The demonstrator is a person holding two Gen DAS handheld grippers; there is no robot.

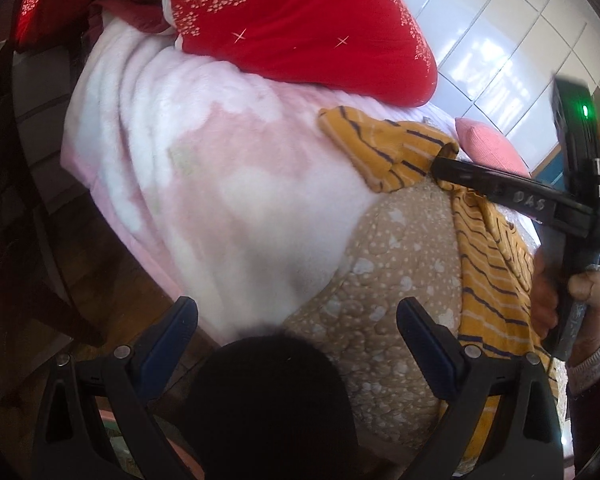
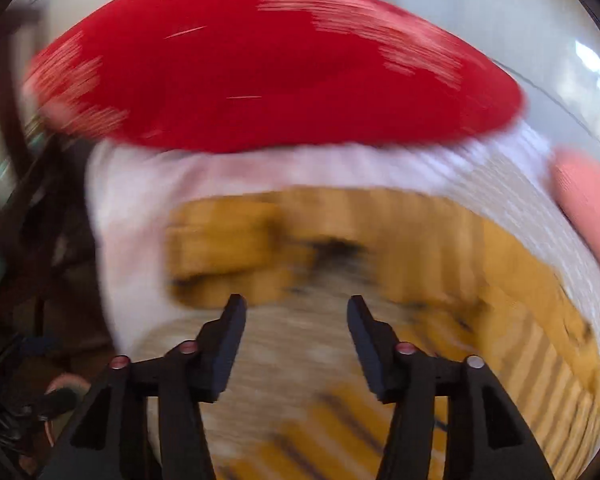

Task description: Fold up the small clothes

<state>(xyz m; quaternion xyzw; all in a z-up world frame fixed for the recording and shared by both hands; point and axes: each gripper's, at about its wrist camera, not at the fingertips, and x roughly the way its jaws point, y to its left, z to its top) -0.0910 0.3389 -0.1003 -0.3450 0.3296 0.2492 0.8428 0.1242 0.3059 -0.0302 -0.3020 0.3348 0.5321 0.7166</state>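
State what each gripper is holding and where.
Nothing is held: the left gripper and the right gripper are both open, above the striped yellow garment.

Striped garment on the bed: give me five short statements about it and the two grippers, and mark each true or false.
1. The striped garment is mustard yellow with dark stripes. True.
2. The left gripper is clamped on the garment. False: its jaws stand open with no cloth between them, over the beige quilt.
3. The right gripper has its jaws apart. True; nothing sits between them.
4. A blue pillow lies behind the garment. False: the big pillow is red with white flower prints.
5. The garment is folded into a neat square. False: it lies rumpled and stretched out.
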